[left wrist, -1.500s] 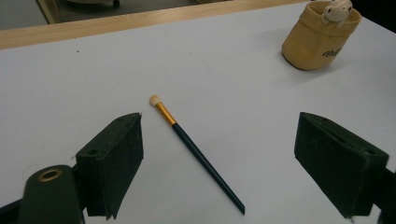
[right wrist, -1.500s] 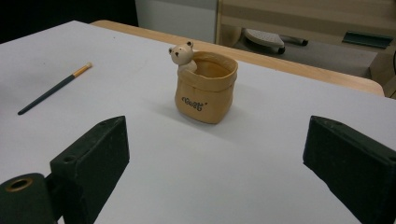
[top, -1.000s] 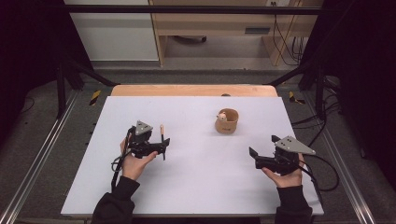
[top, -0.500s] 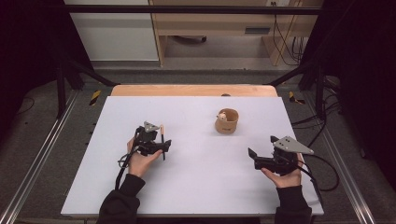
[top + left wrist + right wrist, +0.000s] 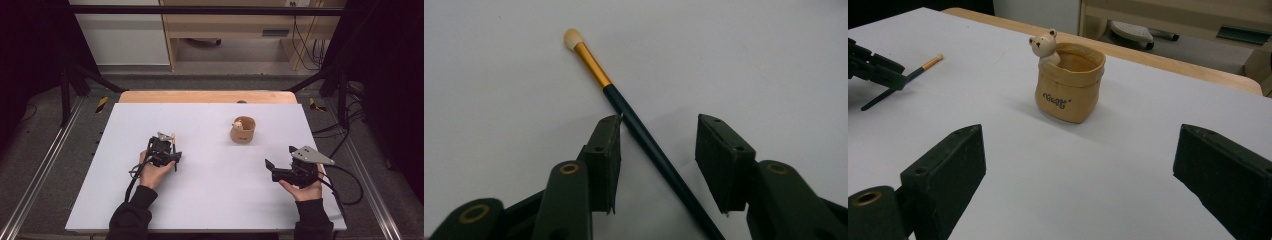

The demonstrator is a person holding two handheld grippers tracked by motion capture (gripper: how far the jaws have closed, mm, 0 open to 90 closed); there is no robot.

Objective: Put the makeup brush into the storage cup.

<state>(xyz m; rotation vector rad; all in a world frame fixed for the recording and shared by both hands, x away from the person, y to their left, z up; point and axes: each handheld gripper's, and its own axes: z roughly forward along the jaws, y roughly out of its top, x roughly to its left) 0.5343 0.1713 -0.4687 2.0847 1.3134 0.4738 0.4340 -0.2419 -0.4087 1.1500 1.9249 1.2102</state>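
Observation:
A thin paintbrush [image 5: 634,121] with a dark handle, gold ferrule and pale tip lies flat on the white table [image 5: 215,200]. My left gripper [image 5: 659,155] is open and straddles the handle, and its left jaw touches it. From above, the left gripper [image 5: 172,155] sits left of centre over the brush [image 5: 173,140]. A tan sack-shaped cup [image 5: 1068,85] with a small bear on its rim stands upright ahead of my right gripper [image 5: 1078,165], which is open and holds nothing. In the high view the cup [image 5: 243,130] is farther back than the right gripper [image 5: 274,169].
A wooden strip [image 5: 207,96] runs along the table's far edge. Black frame legs [image 5: 70,75] and metal rails flank the table. Cables [image 5: 345,180] trail from the right gripper near the right edge. In the right gripper view the left gripper [image 5: 873,67] is at far left.
My left gripper has shifted right, so its jaws now straddle the brush handle. The right gripper, the cup and the brush have stayed put.

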